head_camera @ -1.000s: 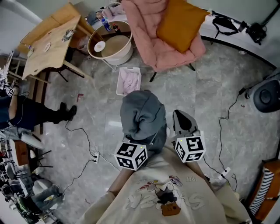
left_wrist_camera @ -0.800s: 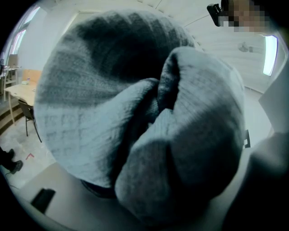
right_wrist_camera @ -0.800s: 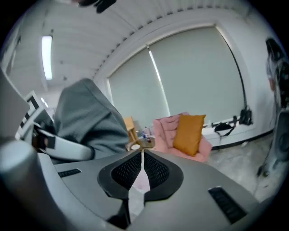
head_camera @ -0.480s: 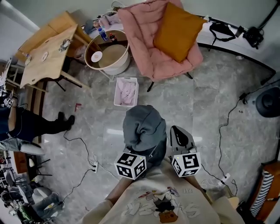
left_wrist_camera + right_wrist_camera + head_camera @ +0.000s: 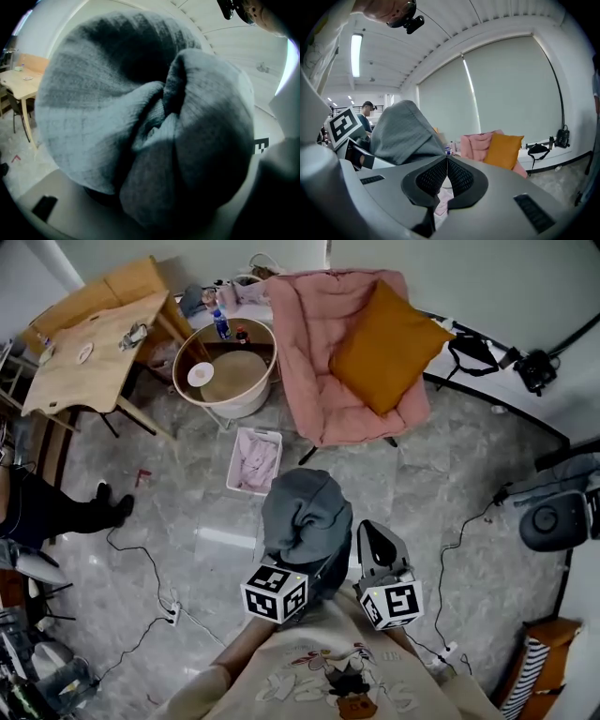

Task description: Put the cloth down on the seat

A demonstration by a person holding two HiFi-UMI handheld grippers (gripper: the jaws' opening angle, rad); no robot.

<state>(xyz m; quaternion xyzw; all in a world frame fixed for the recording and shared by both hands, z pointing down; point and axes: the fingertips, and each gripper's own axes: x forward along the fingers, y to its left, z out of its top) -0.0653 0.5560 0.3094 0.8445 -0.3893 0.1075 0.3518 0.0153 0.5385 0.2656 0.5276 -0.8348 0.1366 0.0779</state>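
- Head view: the grey cloth (image 5: 305,526) sits bunched in a rounded heap on the left hand-held gripper (image 5: 277,594), in the air over the floor, well short of the pink armchair (image 5: 319,399) and on the person's side of it.
- Left gripper view is filled by the cloth's folds. They bury the 2 jaws, which stand fairly wide around a thick wad of fabric, so I judge this to be a grip on the bundle and not a loose drape.
- Right hand-held gripper (image 5: 446,171) is empty, its 2 pads pressed together. It is just beside the cloth and equally far from the armchair.
- Handling, as I judge it: the cloth looks soft, thick and light. It will sag and unfold once let go, and it is neither fragile nor slippery. The best hold is the gathered middle, where several folds meet, because an edge would let the rest hang down.
- An orange cushion (image 5: 389,334) leans on the armchair's back and 1 side, leaving the seat's front part, nearer the cloth, bare for setting it down.
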